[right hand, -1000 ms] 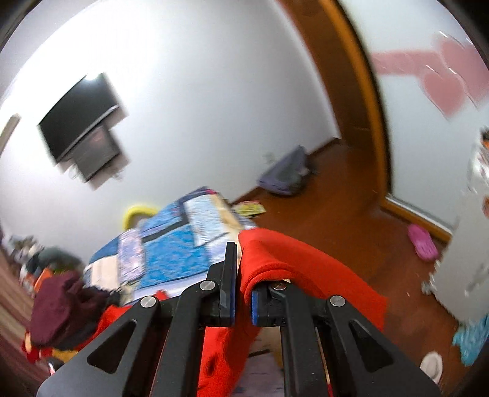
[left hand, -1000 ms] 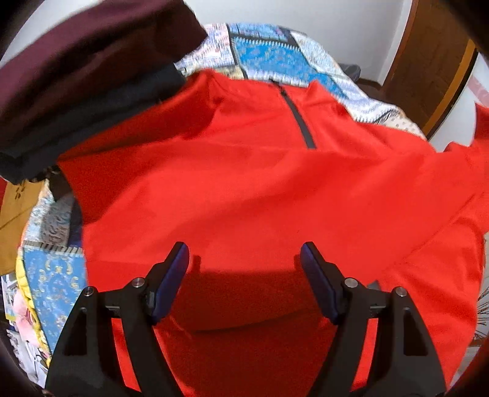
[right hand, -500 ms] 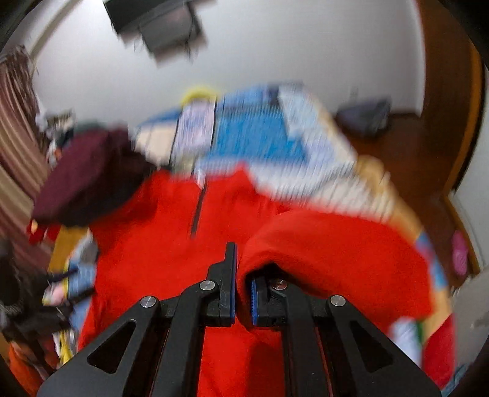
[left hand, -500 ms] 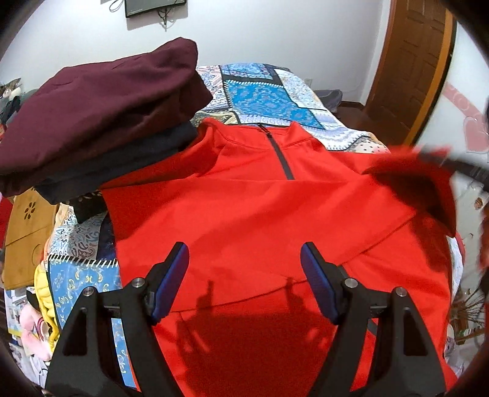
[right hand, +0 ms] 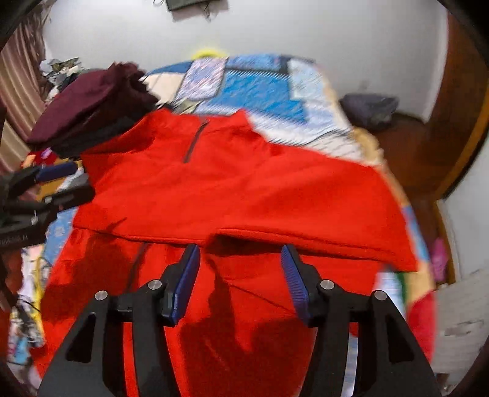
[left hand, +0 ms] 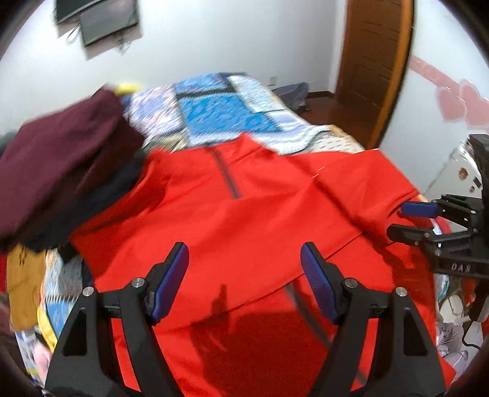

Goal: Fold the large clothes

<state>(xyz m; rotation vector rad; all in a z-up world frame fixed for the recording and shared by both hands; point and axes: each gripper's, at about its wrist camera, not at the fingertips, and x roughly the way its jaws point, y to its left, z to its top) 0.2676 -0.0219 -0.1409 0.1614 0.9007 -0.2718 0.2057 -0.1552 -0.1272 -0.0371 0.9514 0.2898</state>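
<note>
A large red zip-neck garment (left hand: 232,226) lies spread on the patterned bedspread (left hand: 232,116), collar toward the far wall. Its right sleeve is folded across the body, with the folded edge showing in the right wrist view (right hand: 275,201). My left gripper (left hand: 244,268) is open and empty above the garment's lower middle. My right gripper (right hand: 240,259) is open and empty just above the folded sleeve edge. It also shows at the right of the left wrist view (left hand: 403,220), jaws apart. The left gripper shows at the left of the right wrist view (right hand: 64,180).
A stack of folded maroon and dark clothes (left hand: 61,171) sits at the garment's left shoulder. A yellow-brown cloth (left hand: 21,278) lies at the bed's left edge. A wooden door (left hand: 373,61) and wood floor are to the right. A wall-mounted screen (left hand: 101,18) hangs behind.
My right gripper carried the red sleeve across the garment's body, laid it down and opened. My left gripper stayed open and rose a little.
</note>
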